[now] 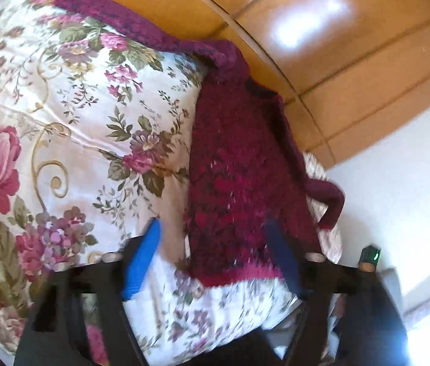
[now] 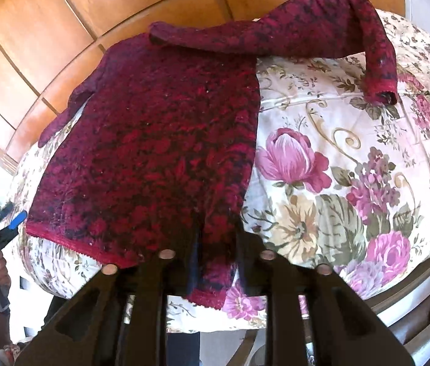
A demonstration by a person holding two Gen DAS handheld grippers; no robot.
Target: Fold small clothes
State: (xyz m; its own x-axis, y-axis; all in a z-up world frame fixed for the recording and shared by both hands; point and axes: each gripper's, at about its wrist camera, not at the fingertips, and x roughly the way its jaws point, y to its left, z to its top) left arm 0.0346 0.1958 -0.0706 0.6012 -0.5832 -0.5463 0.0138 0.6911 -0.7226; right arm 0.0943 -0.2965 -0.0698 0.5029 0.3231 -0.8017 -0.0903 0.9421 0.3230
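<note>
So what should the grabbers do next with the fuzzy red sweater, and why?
Probably lift the long sleeve and fold it across the sweater. The body lies spread out on the flowery cover, but that sleeve sticks out sideways, unfolded. The right gripper is over the bottom hem, and the left gripper is open with nothing in it.

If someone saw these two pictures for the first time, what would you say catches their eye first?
First, the fuzzy dark red sweater, spread flat on the left half of the flowered bedcover, with one sleeve stretched right along the far edge. Next, the big pink roses printed on that cover. Then the right tongs, whose black fingers straddle the sweater's near hem, with glossy wooden wardrobe doors behind.
</note>
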